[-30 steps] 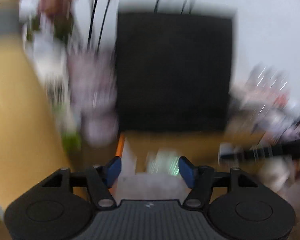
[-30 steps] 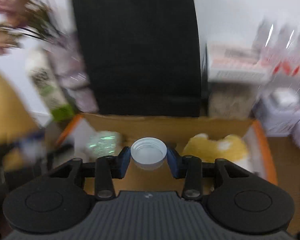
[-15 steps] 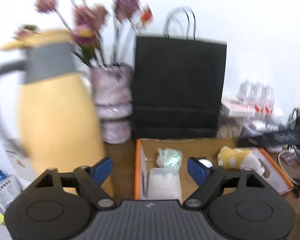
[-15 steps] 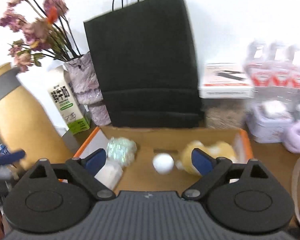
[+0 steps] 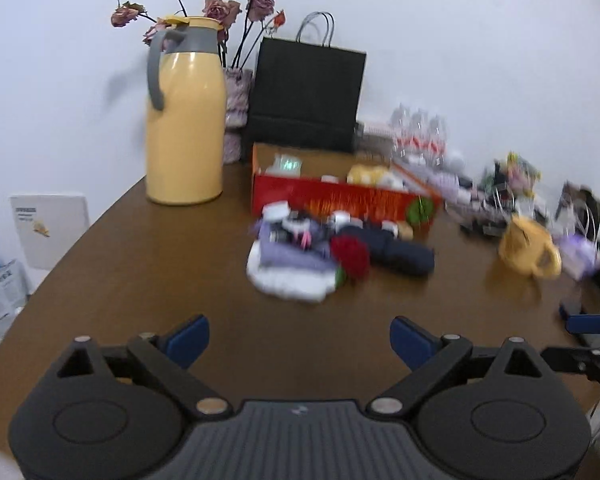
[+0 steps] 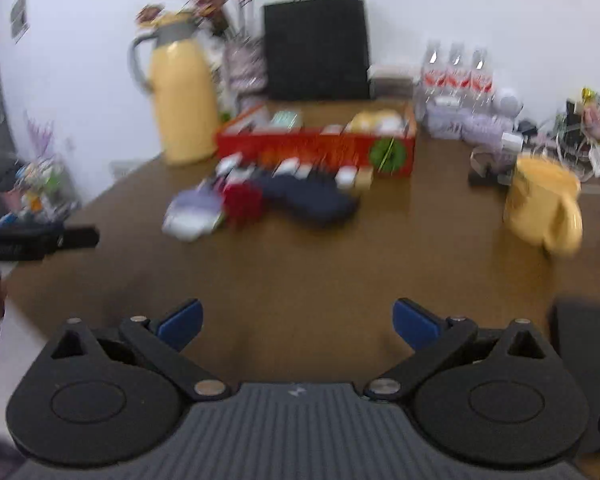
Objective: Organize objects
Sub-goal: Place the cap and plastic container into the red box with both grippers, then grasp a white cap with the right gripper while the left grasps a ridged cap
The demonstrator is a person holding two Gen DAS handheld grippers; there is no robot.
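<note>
Red box (image 5: pixel 340 200) behind clutter, both grippers empty, jaws wide.

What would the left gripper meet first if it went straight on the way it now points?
Probably bare brown table first, since the open, empty left gripper points downward. Beyond that lies the white and lilac cloth pile, before the red box. Depth is unclear.

blurred: small items (image 6: pixel 292 168) before red box (image 5: pixel 340 198) | indistinct: clutter (image 5: pixel 512 184)
</note>
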